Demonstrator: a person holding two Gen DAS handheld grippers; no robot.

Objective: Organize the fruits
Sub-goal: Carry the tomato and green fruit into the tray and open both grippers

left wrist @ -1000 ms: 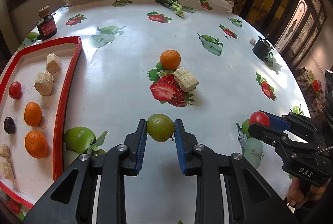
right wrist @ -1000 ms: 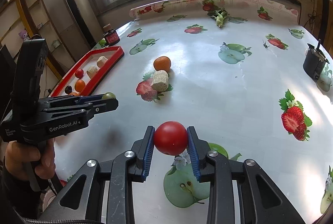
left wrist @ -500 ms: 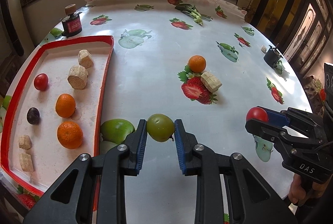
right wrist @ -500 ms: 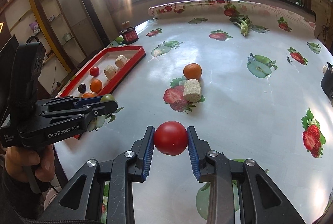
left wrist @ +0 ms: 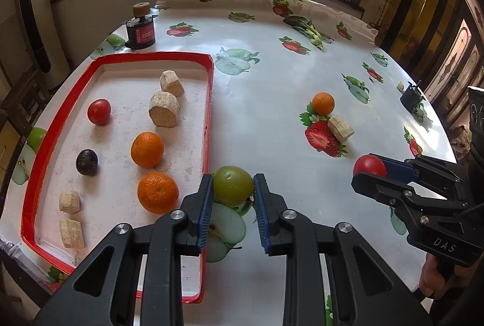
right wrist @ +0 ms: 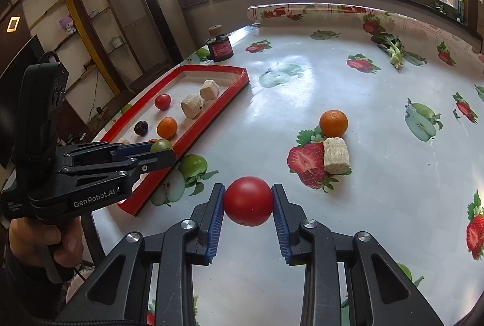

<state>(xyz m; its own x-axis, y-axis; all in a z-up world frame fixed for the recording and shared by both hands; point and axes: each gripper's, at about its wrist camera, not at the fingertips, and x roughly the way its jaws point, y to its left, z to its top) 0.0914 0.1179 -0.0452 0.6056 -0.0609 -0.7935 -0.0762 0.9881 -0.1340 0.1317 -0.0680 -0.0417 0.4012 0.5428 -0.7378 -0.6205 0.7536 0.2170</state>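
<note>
My left gripper (left wrist: 232, 189) is shut on a green fruit (left wrist: 233, 185) and holds it just above the right rim of the red tray (left wrist: 208, 120). My right gripper (right wrist: 248, 200) is shut on a red tomato (right wrist: 248, 200), above the table to the tray's right. The tray (right wrist: 211, 117) holds two oranges (left wrist: 147, 149), a small tomato (left wrist: 99, 111), a dark plum (left wrist: 86, 162) and several beige chunks (left wrist: 164, 108). A loose orange (left wrist: 323, 103) and a beige chunk (left wrist: 341, 128) lie on the table's middle. They also show in the right wrist view: the orange (right wrist: 333, 123), the chunk (right wrist: 336, 155).
The table has a white cloth printed with fruit. A dark jar with a cork (left wrist: 140, 27) stands behind the tray. A small black object (left wrist: 411, 97) sits at the right edge. A leafy green vegetable (left wrist: 307, 29) lies at the far side.
Both grippers have moved left toward the tray with their fruits held. The tray is now larger and closer in both views.
</note>
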